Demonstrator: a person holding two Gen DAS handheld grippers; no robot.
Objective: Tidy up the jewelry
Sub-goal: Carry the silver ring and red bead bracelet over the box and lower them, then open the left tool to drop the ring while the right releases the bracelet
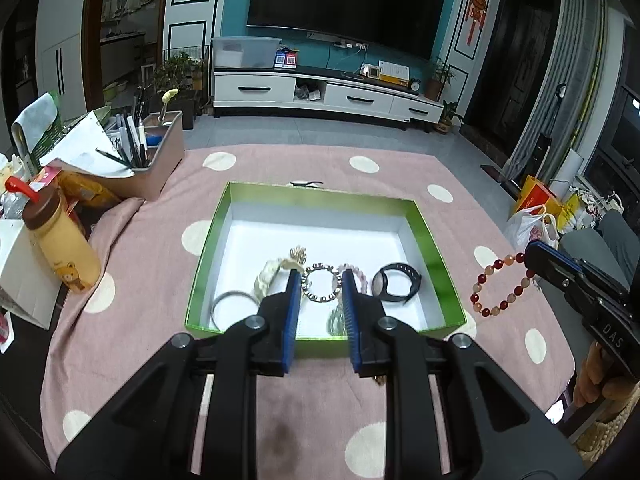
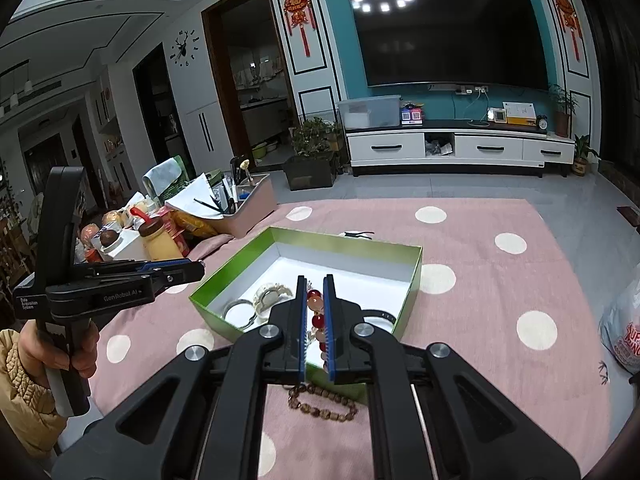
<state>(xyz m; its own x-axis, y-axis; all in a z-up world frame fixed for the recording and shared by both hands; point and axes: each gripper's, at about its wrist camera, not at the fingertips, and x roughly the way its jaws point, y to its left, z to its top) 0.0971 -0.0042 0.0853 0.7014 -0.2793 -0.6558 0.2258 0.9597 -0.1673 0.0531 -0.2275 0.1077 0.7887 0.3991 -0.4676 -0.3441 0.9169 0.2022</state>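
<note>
The red-and-peach beaded bracelet hangs pinched in my right claw at frame right, beside the green-walled white-floored box; my left claw gapes empty.

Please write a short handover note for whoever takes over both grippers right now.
Right gripper: jaws shut on the red bead bracelet, held in the air just right of the green box.
Left gripper: jaws open, holding nothing, poised over the box's near edge.
Done: in the box lie a silver bangle, a white bracelet, a metal link bracelet, a pale bead bracelet and a black watch.
Left: put the red bead bracelet in the box, then the brown bead bracelet lying on the cloth in front of it.
</note>
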